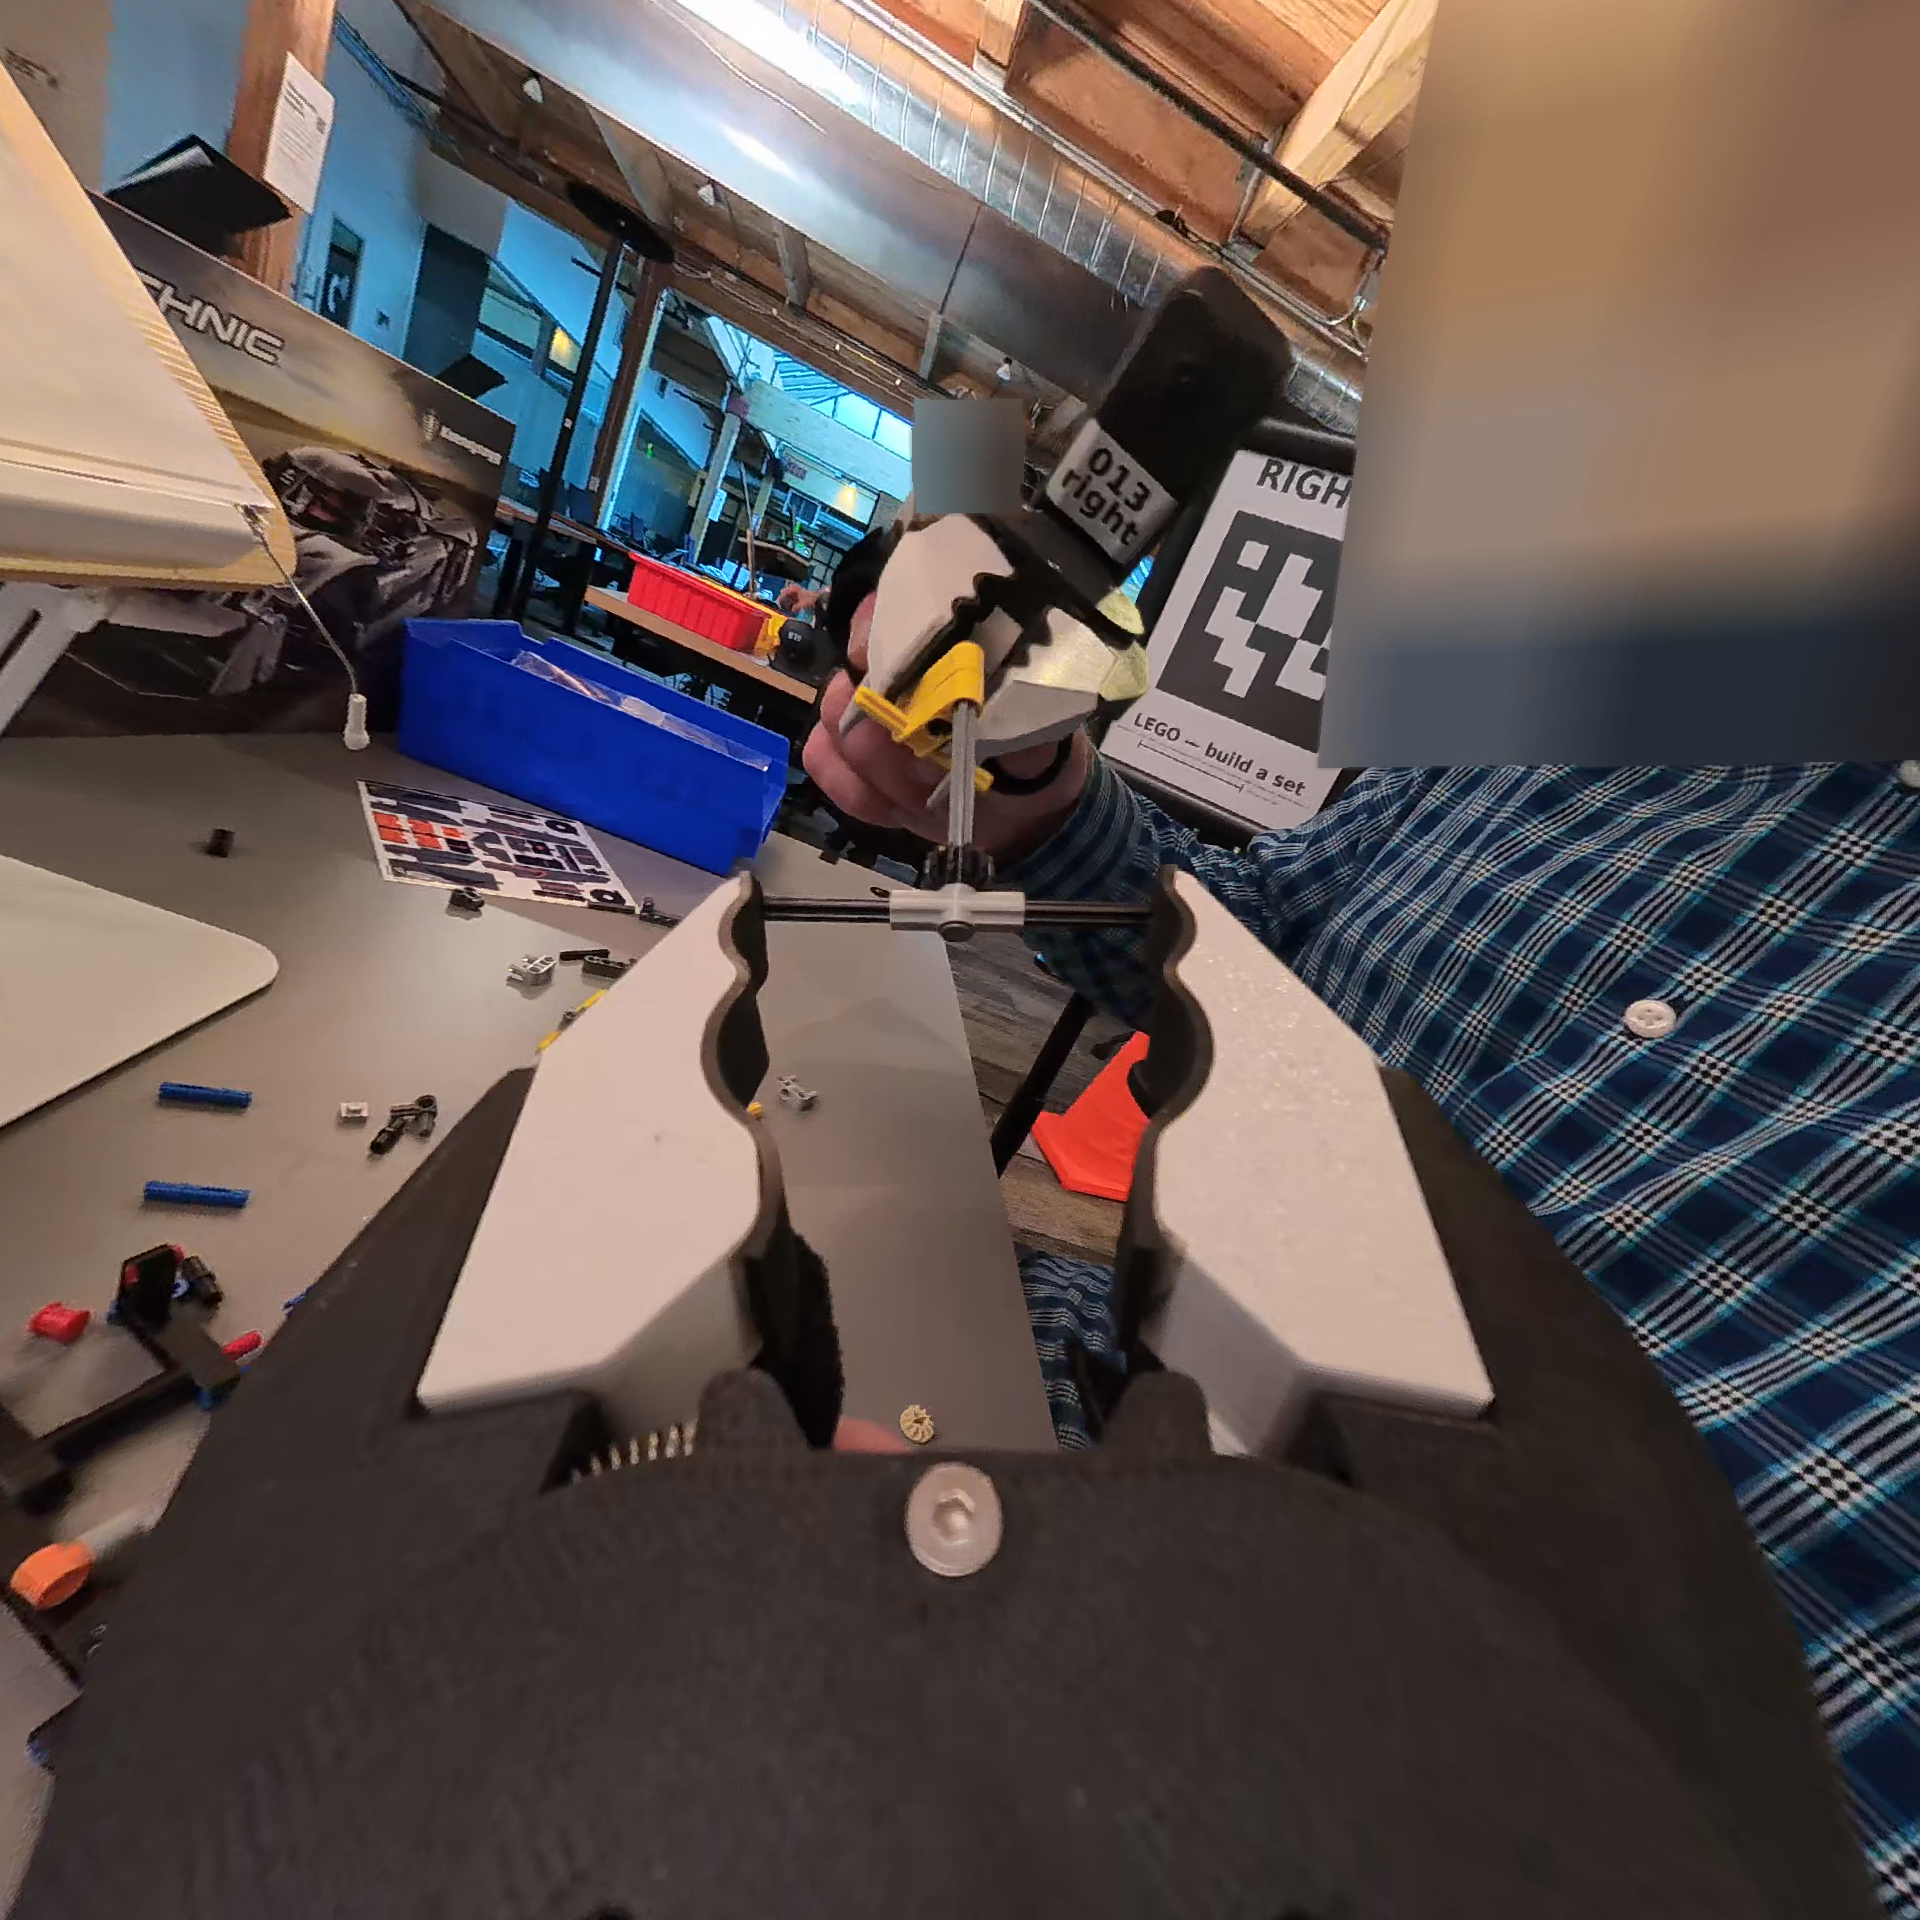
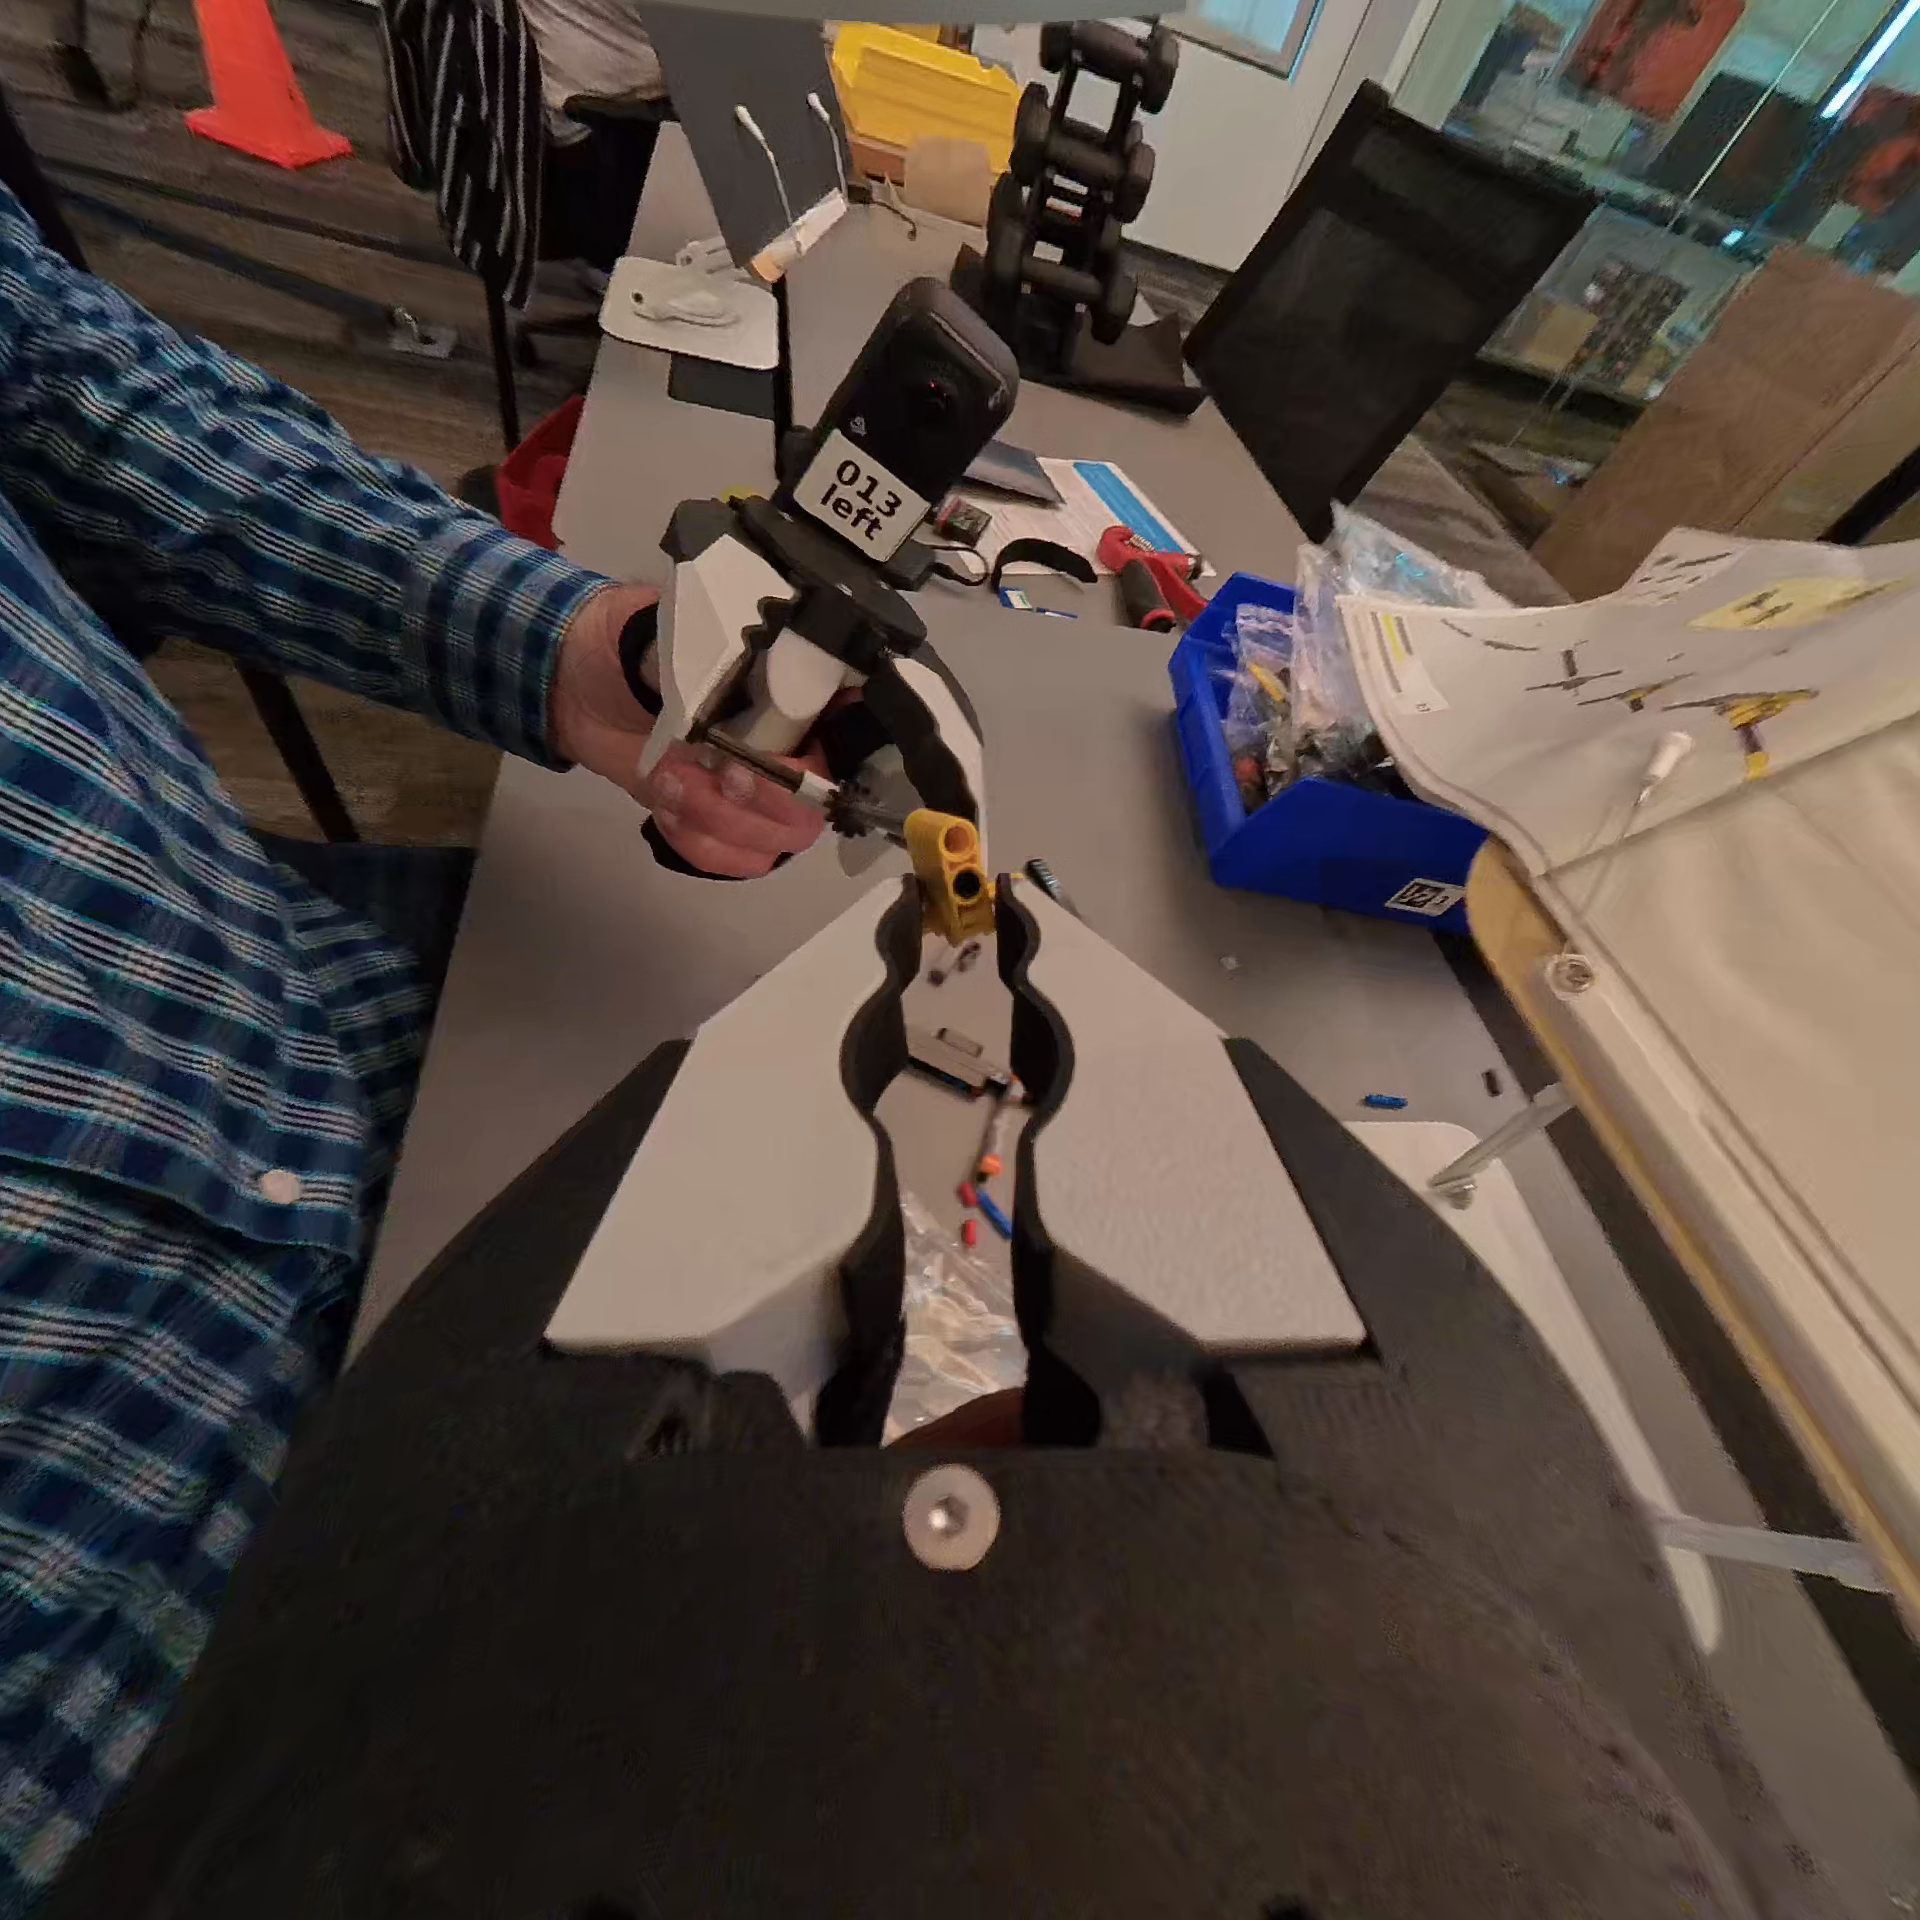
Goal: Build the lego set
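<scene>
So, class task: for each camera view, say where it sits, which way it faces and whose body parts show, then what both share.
Left wrist view: on the left gripper, facing the person's plaid shirt; its fingers hold the black axle.
Right wrist view: on the right gripper, facing along the grey table; sleeve and hand show.
Shared: yellow connector, blue bin.

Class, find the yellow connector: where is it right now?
In the right wrist view, the yellow connector sits pinched at the tips of the right claw, above the table, just right of the black gear on the axle held by the left claw.
</scene>
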